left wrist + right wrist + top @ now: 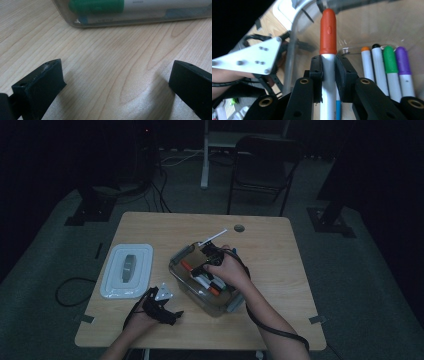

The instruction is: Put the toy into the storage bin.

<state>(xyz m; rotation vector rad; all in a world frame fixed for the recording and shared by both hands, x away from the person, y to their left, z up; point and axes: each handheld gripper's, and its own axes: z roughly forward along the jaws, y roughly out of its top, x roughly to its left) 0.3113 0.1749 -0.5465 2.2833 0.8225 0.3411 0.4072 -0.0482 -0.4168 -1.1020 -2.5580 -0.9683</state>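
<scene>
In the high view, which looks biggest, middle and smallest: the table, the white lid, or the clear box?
Largest to smallest:
1. Table
2. Clear box and white lid: they look about alike, so I won't rank them.

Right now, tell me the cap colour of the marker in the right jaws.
Orange-red cap, clearest in the right gripper view.

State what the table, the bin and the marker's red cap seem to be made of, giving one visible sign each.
Table: likely wood or wood-look laminate, matte, with pale grain lines.
Bin: seemingly clear plastic; markers show through its wall.
Red cap: probably moulded plastic, smooth, with a soft sheen and a small dimple.
</scene>
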